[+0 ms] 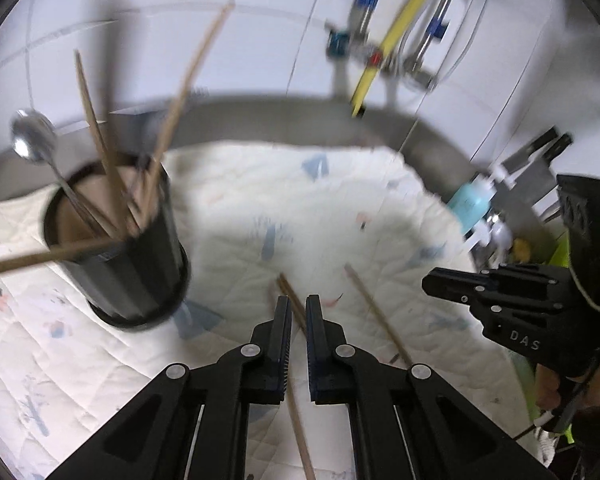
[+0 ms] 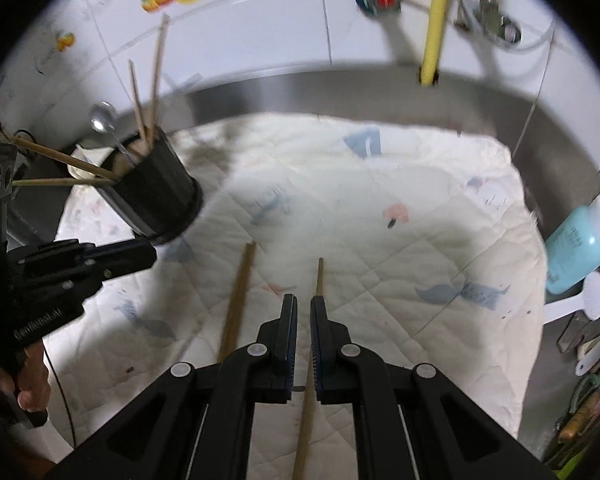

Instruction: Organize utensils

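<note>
A black utensil holder [image 1: 128, 264] stands on a white quilted cloth [image 1: 340, 208] and holds several wooden chopsticks and a metal spoon [image 1: 34, 140]; it also shows in the right wrist view [image 2: 156, 196]. A pair of chopsticks [image 1: 288, 292] lies on the cloth, running between the nearly closed fingers of my left gripper [image 1: 299, 306]. Another chopstick [image 1: 376, 316] lies to its right. In the right wrist view my right gripper [image 2: 304, 306] is nearly closed over this single chopstick [image 2: 319, 276], with the pair [image 2: 240, 292] to its left. Whether either gripper pinches is unclear.
The cloth lies on a steel counter [image 2: 560, 168] against a white tiled wall with pipes and a yellow hose [image 2: 436, 20]. A light blue bottle [image 2: 576, 248] and a white brush [image 2: 592, 296] sit at the right edge. Knives [image 1: 540, 156] stand at the right.
</note>
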{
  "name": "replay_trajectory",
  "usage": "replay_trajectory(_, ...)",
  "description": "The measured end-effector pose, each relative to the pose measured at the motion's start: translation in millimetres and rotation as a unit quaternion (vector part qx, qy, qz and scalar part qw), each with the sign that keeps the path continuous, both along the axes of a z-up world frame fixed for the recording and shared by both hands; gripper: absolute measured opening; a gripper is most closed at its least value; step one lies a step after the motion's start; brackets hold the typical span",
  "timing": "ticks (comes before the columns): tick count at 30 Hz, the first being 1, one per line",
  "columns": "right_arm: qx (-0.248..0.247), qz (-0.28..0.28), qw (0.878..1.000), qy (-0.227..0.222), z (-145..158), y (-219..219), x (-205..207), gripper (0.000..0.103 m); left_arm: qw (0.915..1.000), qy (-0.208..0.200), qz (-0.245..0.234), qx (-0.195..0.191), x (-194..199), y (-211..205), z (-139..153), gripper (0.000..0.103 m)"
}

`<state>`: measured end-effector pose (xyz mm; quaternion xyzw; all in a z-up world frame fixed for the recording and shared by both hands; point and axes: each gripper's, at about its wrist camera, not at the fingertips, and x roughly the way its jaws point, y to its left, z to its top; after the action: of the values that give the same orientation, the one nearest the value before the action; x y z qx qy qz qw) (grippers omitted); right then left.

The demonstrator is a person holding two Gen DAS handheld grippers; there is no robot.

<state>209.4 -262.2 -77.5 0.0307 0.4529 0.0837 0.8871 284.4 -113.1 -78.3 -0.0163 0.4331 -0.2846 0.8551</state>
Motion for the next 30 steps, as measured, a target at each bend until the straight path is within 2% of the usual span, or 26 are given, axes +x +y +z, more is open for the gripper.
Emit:
replay_trajectory(6, -0.004, 0.012, 0.998, -0.056, 39, 9, -13, 0.009, 0.9991, -0.032, 0.015, -0.022, -9, 29, 36, 0.006)
replay_trajectory(11, -0.001, 0.023, 0.997, -0.071, 52, 14, -7, 0.009, 0.9983, -0.049, 0.021, -0.024, -12, 42, 51, 0.006)
replay_trajectory(16, -0.001, 0.022, 0.999, -0.031, 28, 12, 0, 0.009, 0.9990, -0.032, 0.015, -0.026, -11, 44, 41, 0.006)
replay_trajectory(18, 0.004, 0.019, 1.000, -0.008, 9, 9, 4, 0.009, 0.9995, -0.022, 0.008, -0.021, -13, 36, 30, 0.006)
replay_trajectory(23, 0.003, 0.010, 0.999, 0.037, -29, 3, 10, 0.009, 0.9991, 0.025, -0.035, 0.005, -13, 13, -2, 0.006)
replay_trajectory(30, -0.012, 0.016, 0.998, 0.060, -55, 4, 14, 0.010, 0.9961, 0.071, -0.048, 0.023, -4, -1, -40, 0.007)
